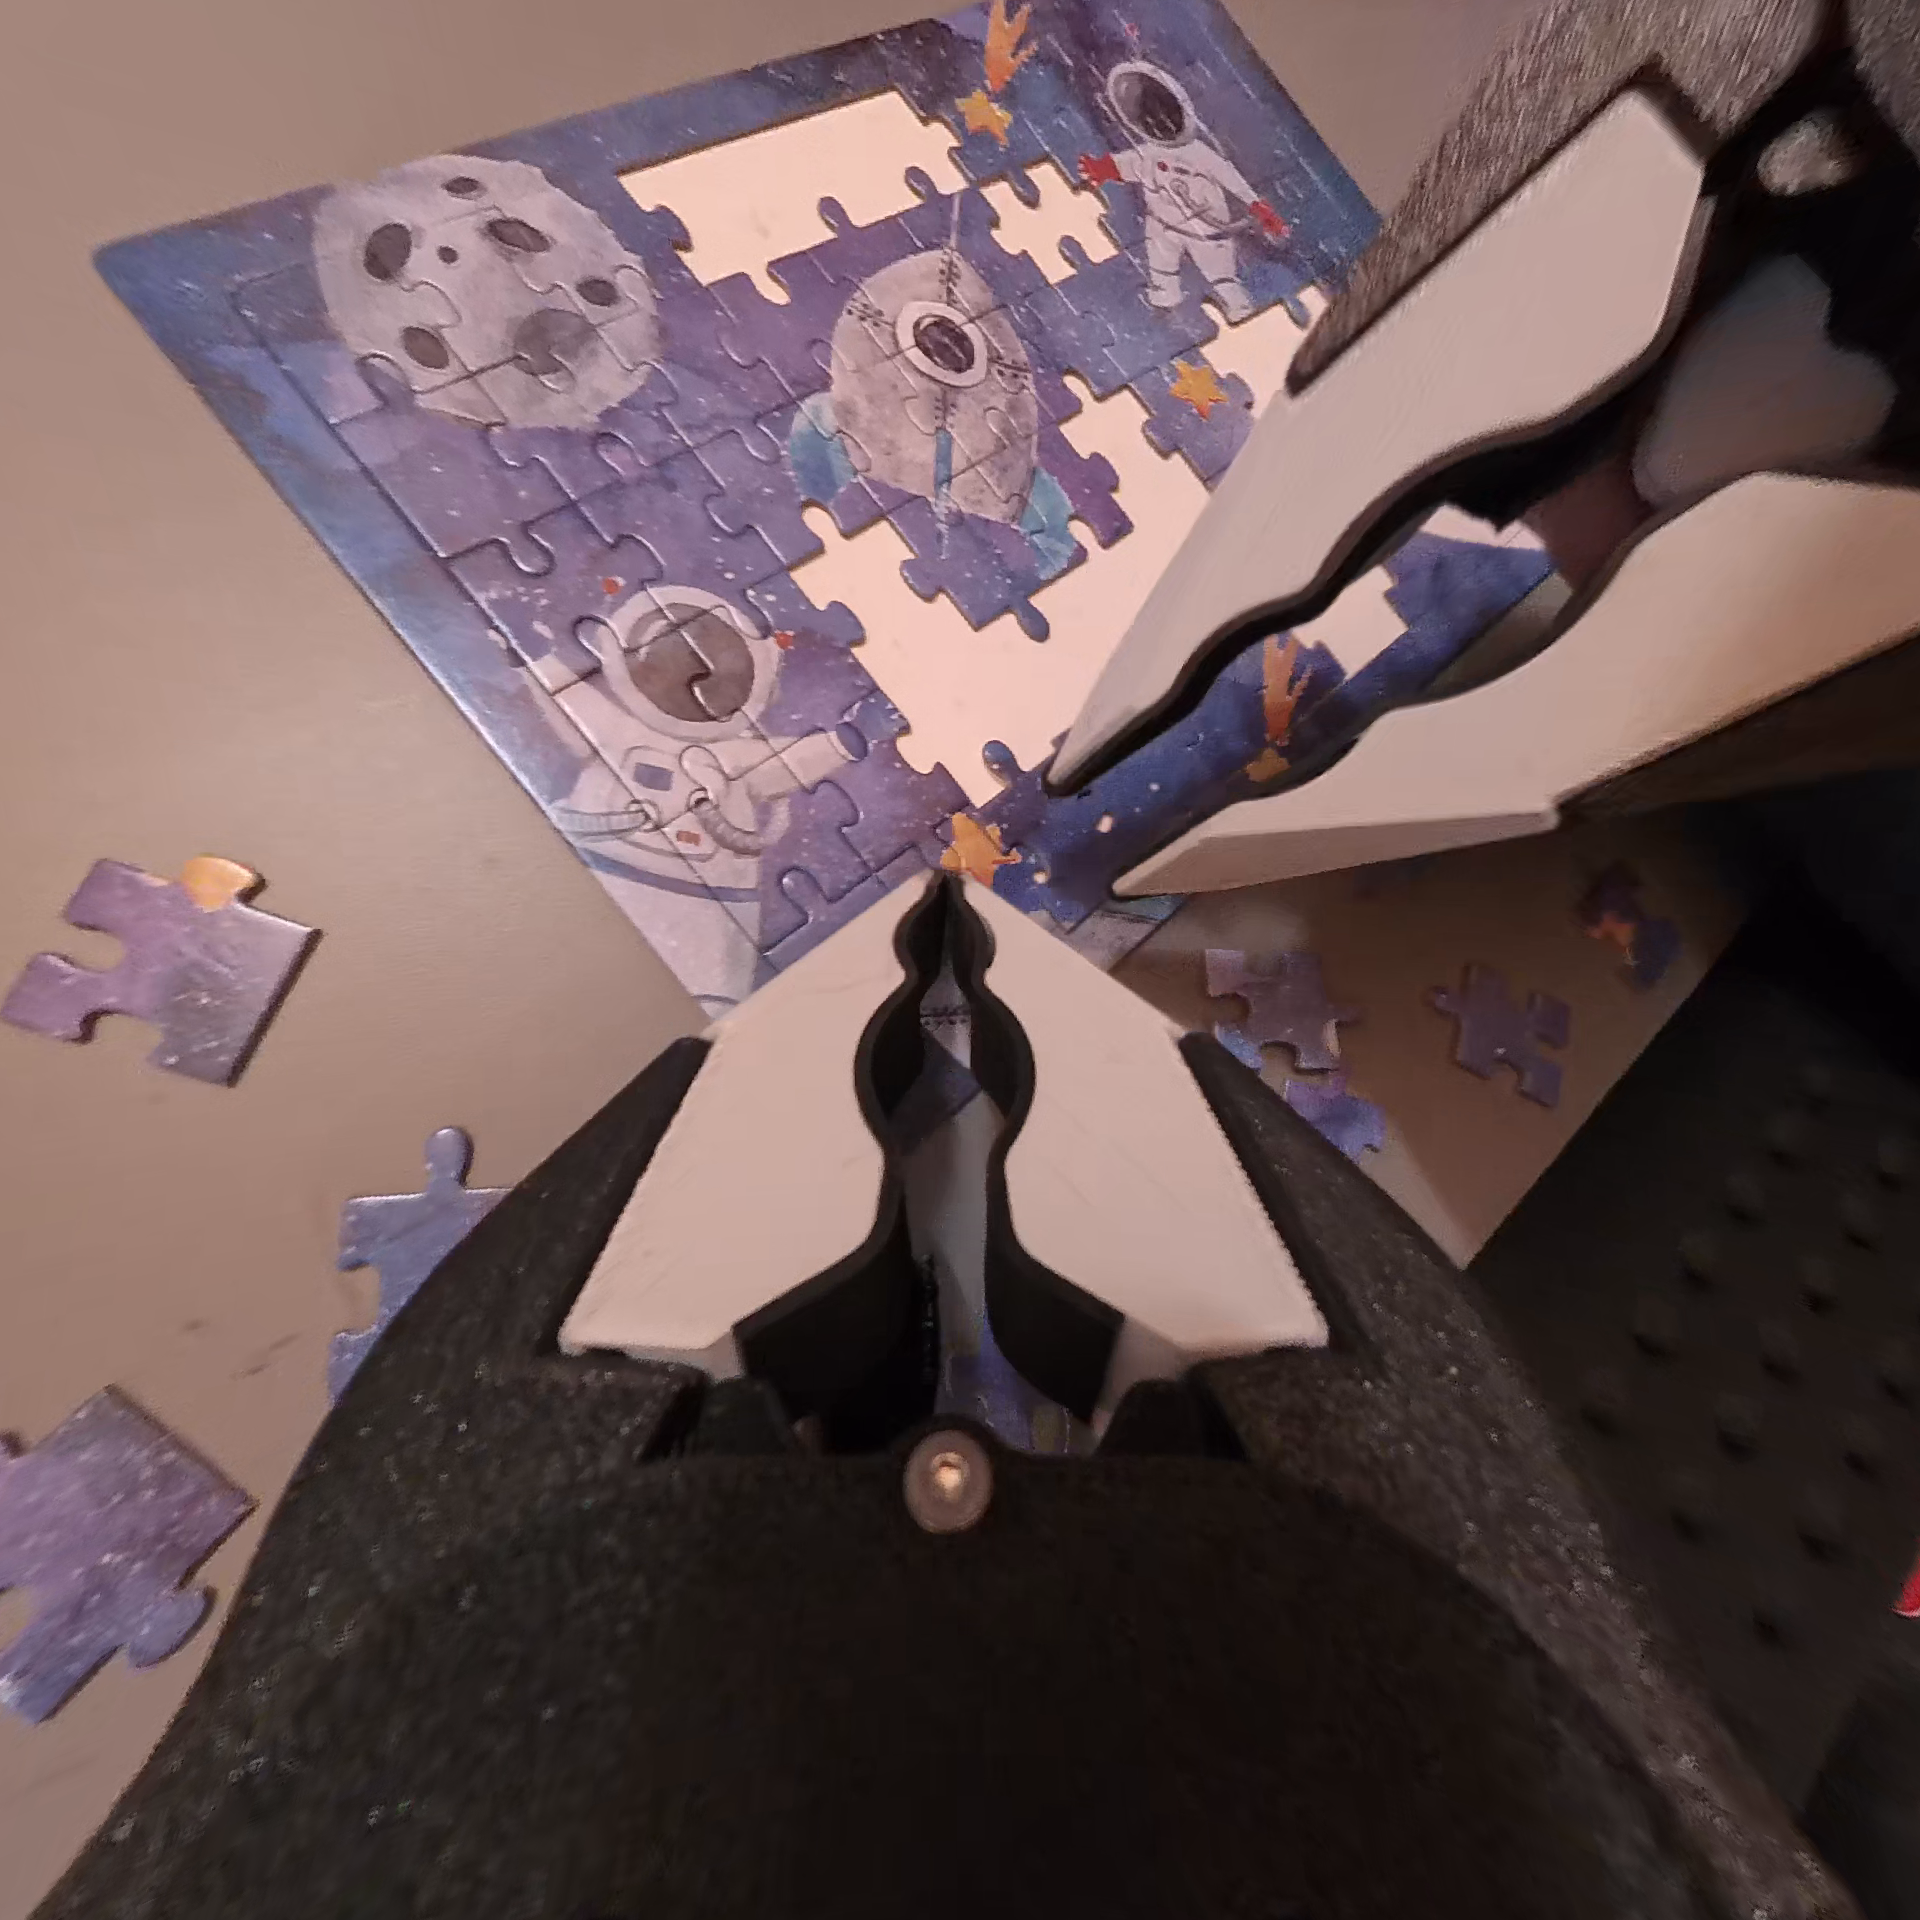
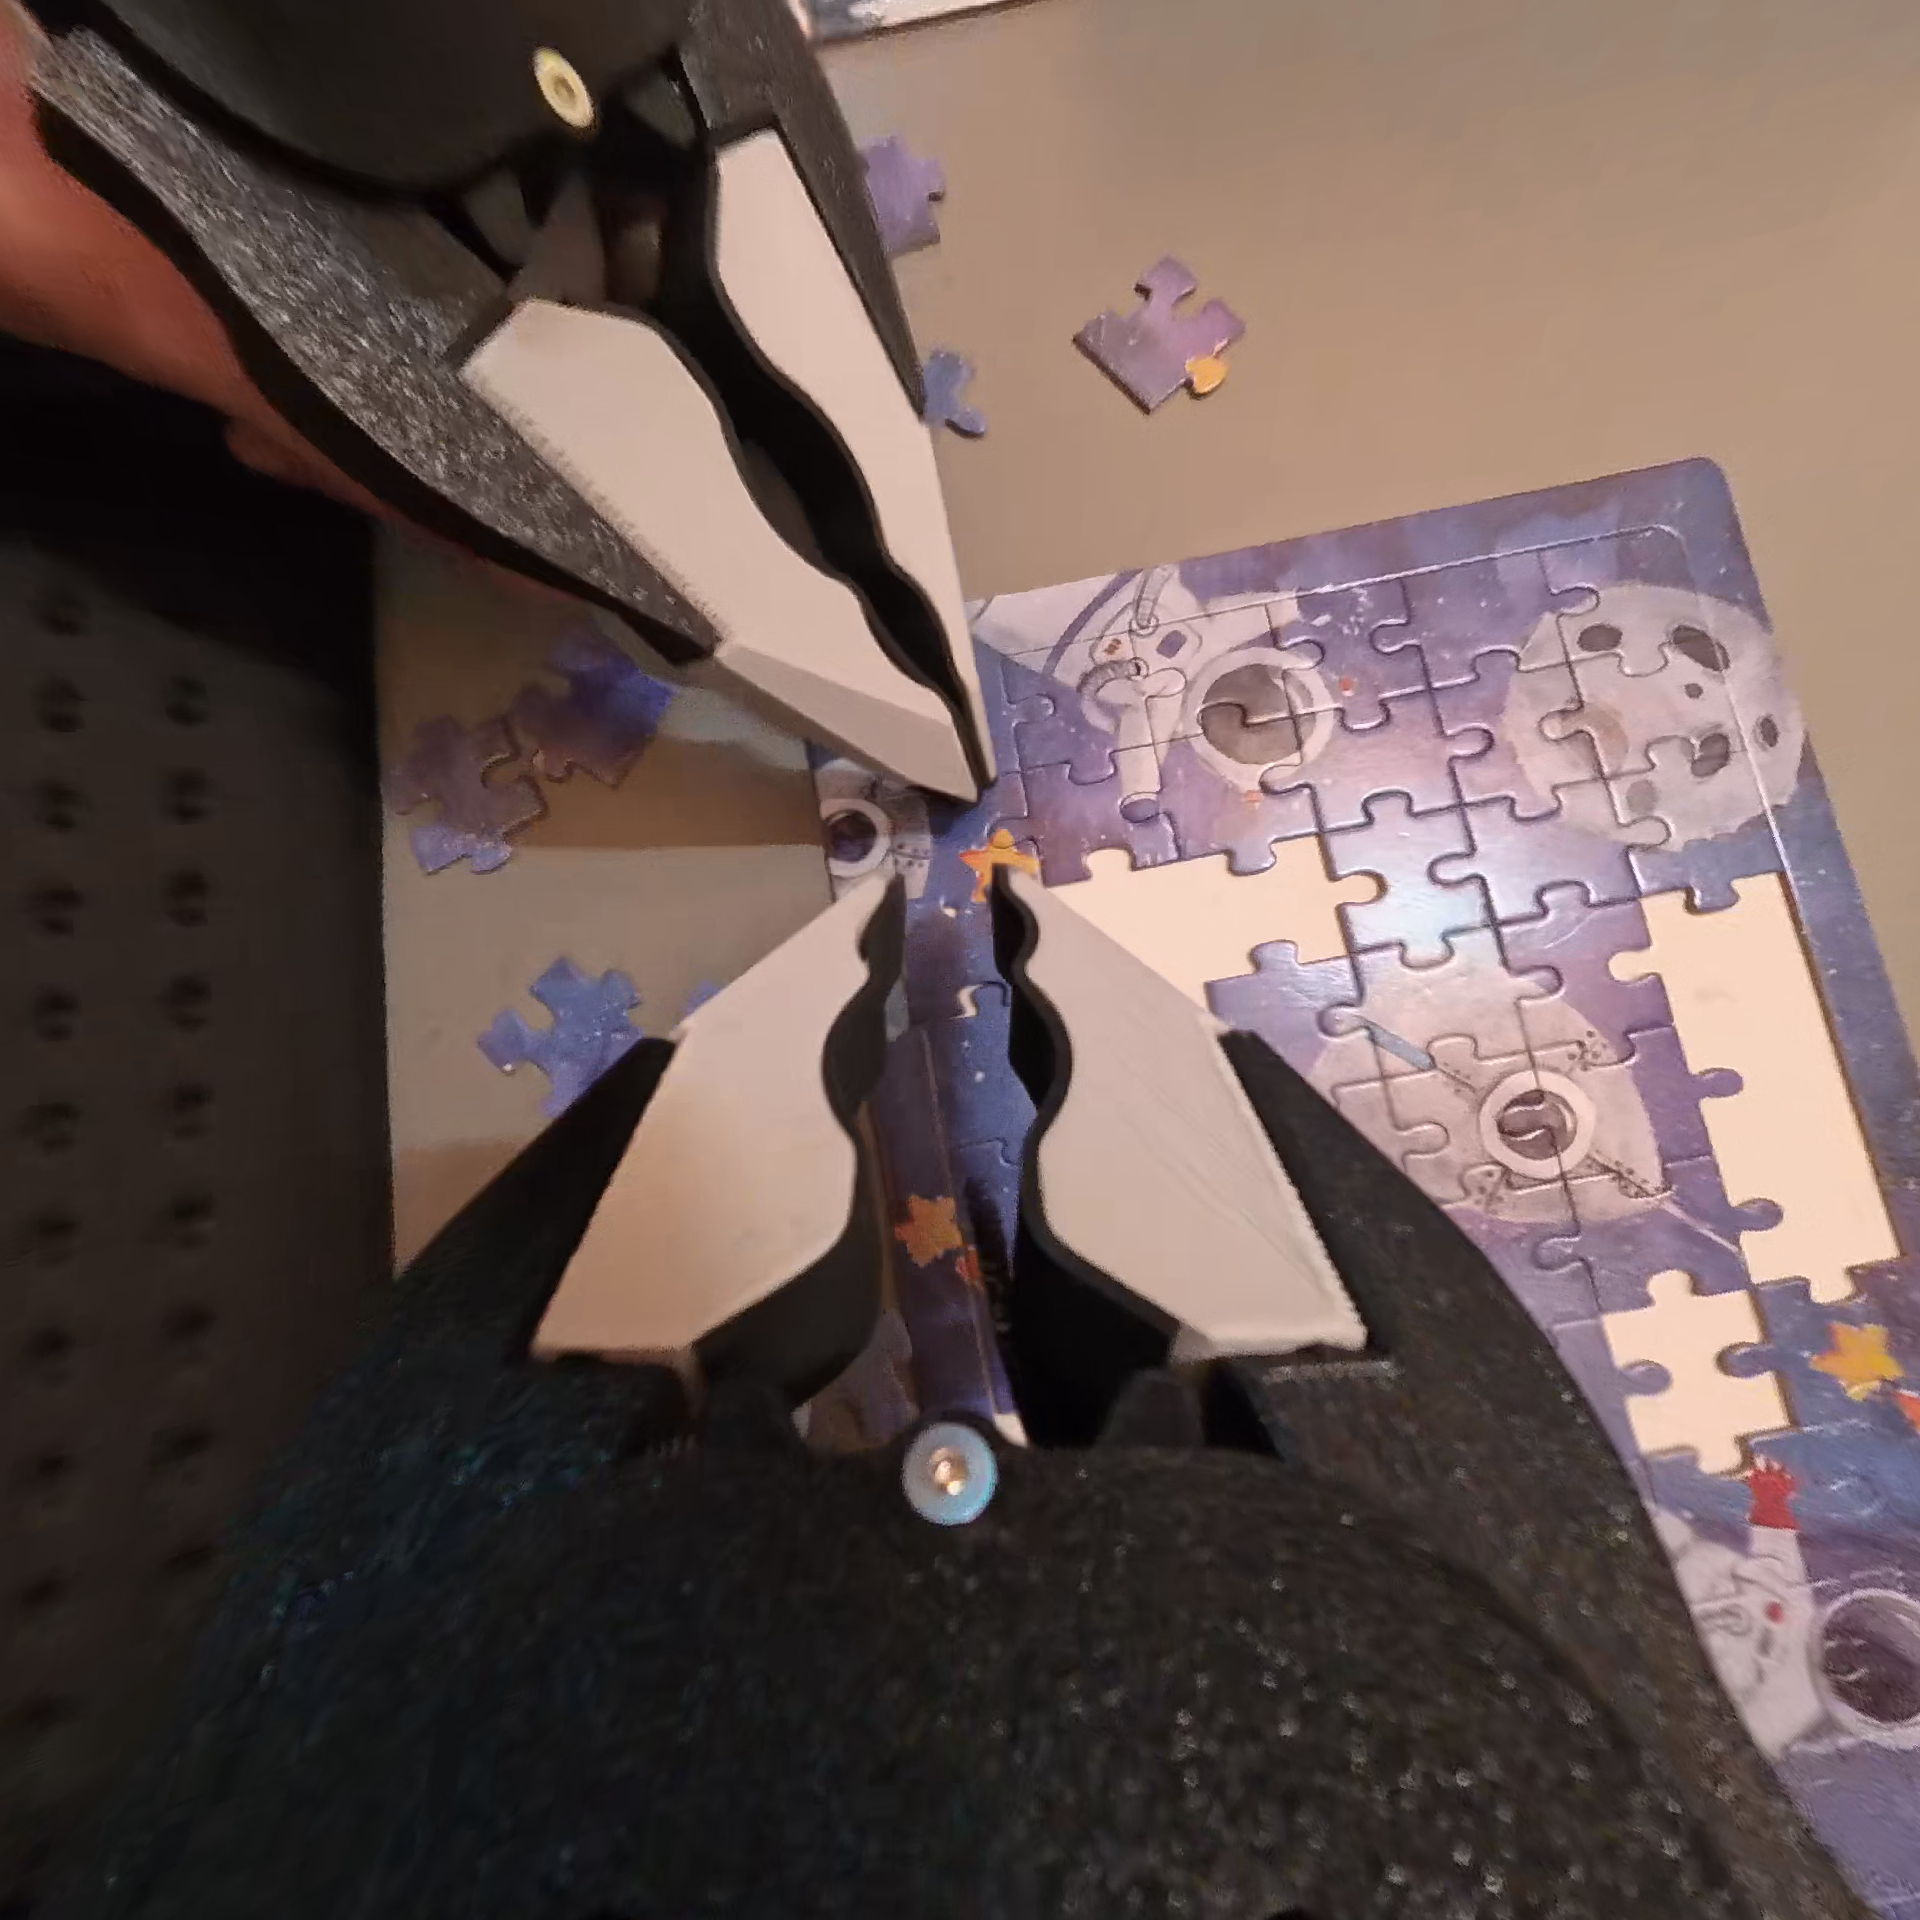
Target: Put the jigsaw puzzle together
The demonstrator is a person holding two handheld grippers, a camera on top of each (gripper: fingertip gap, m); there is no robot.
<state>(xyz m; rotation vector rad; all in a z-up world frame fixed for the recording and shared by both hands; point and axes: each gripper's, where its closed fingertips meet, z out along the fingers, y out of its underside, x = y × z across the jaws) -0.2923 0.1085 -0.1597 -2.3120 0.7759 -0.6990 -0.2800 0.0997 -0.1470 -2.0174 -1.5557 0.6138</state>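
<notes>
Our left claw (image 1: 948, 883) is pinched closed, its tips pressing down near the orange star on the puzzle's (image 1: 582, 499) near edge, probably to pin the board or seat a piece. Our right claw (image 2: 945, 883) comes in from the right with a narrow gap between its fingers, straddling a star-marked piece (image 2: 951, 1039) at that same edge; we cannot tell whether it actually grips it. The two claws meet almost tip to tip, both tilted steeply down at the table (image 1: 208, 675). Farther out, several white gaps remain in the board, and loose pieces (image 1: 166, 971) lie scattered left and right.
</notes>
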